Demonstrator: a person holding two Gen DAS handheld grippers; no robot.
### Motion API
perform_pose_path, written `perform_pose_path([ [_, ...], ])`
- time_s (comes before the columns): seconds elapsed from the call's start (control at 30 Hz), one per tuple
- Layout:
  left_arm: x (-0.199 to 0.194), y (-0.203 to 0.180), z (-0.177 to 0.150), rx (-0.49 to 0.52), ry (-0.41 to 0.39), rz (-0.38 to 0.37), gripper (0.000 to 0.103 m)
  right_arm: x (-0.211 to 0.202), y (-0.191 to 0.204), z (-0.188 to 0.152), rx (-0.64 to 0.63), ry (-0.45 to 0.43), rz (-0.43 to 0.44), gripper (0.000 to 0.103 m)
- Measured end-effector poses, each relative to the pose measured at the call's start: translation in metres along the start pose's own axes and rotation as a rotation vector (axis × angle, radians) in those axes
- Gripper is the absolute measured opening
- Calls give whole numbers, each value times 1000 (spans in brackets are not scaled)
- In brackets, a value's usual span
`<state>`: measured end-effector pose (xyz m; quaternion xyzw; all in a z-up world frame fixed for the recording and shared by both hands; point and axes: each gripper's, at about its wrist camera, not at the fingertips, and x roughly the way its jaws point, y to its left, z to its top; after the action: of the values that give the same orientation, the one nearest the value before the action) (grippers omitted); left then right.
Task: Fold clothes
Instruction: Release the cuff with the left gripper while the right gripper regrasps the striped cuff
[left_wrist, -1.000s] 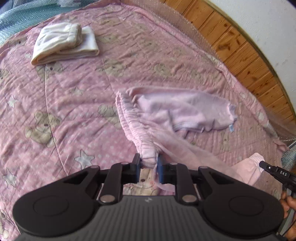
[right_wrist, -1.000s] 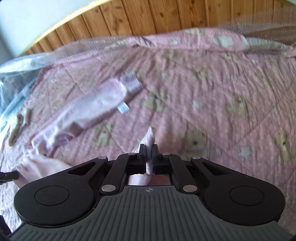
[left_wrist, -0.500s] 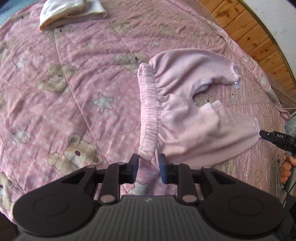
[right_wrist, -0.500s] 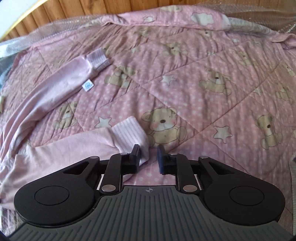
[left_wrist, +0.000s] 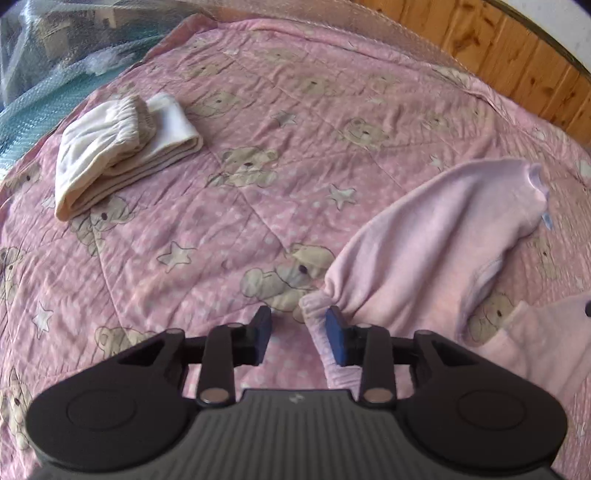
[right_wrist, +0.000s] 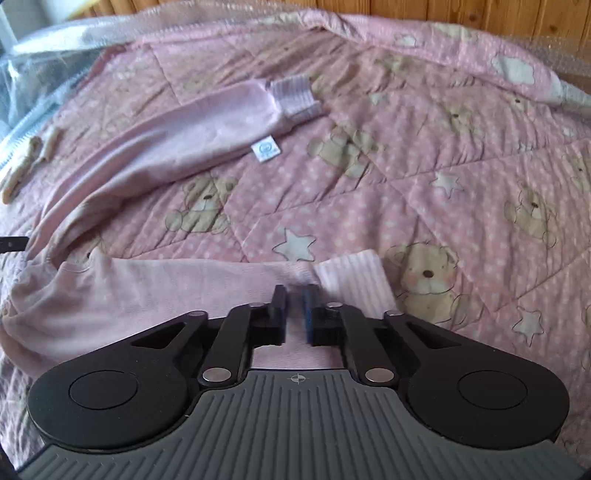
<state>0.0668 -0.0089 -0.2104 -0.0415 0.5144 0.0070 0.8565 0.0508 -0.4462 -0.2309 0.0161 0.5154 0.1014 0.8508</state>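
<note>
Pink trousers (left_wrist: 436, 236) lie spread on the bear-print quilt (left_wrist: 258, 110). My left gripper (left_wrist: 298, 332) is open and its jaws are still opening. The gathered waistband corner (left_wrist: 314, 306) lies loose between them, against the right pad. In the right wrist view one leg (right_wrist: 159, 284) runs across just ahead of my right gripper (right_wrist: 295, 306), which points down onto it. Its jaws are drawn close on the leg cloth, just left of the ribbed cuff (right_wrist: 354, 280). The other leg (right_wrist: 207, 125) lies farther back with a white label (right_wrist: 265, 148).
A folded cream garment (left_wrist: 118, 155) sits at the quilt's far left. Wooden panelling (left_wrist: 498, 48) backs the bed, and crinkled clear plastic (left_wrist: 48, 55) lies past the left edge. Bare quilt stretches between the cream garment and the trousers.
The left gripper let go of the waistband and the trousers dropped flat on the quilt. The right gripper opened off the cuff, sank, and closed again on the leg beside it.
</note>
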Motion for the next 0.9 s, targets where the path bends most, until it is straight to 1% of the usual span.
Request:
perform_pose_path([
  [0.03,-4,6,0,-37,2,-2,27,-2,-6,0,-12,12,12,0],
  [0.07,-9,12,-1,-82,3,-9,21,-4,-10,4,-24,34,24,0],
  [0.1,-13,19,-2,-127,5,-16,22,-7,-10,14,-42,43,35,1],
  [0.13,-18,26,-3,-172,7,-24,22,-11,-8,25,-63,28,46,15],
  [0.17,-23,32,-3,-216,9,-31,23,-15,-6,37,-84,13,57,25],
  [0.2,-28,39,-4,-261,11,-38,23,-18,-2,52,-115,-12,70,32],
  [0.23,-32,42,-4,-309,10,-69,24,-18,5,69,-157,-43,82,42],
  [0.3,-35,39,2,-396,10,-155,28,-9,18,104,-254,-95,95,43],
  [0.37,-35,30,10,-471,11,-225,36,10,36,138,-374,-133,100,45],
  [0.4,-35,25,14,-501,13,-247,38,24,46,152,-442,-138,92,46],
  [0.43,-33,22,17,-529,17,-262,41,38,53,165,-506,-130,84,47],
  [0.5,-28,16,24,-582,29,-288,43,67,64,185,-617,-91,84,47],
  [0.53,-24,14,27,-603,36,-296,44,79,68,191,-660,-60,92,47],
  [0.57,-21,13,29,-626,43,-301,47,89,70,192,-692,-21,105,47],
  [0.6,-18,12,31,-648,47,-307,49,99,72,193,-724,19,119,45],
  [0.63,-14,12,32,-672,52,-314,50,105,72,192,-752,53,135,29],
  [0.67,-10,11,33,-696,58,-319,52,102,70,189,-771,63,152,5],
  [0.7,-6,11,34,-713,63,-321,53,95,67,185,-783,53,166,0],
  [0.8,6,7,36,-753,84,-322,59,58,59,163,-830,-26,192,0],
  [0.9,21,3,36,-793,120,-319,60,25,51,132,-878,-76,179,0],
])
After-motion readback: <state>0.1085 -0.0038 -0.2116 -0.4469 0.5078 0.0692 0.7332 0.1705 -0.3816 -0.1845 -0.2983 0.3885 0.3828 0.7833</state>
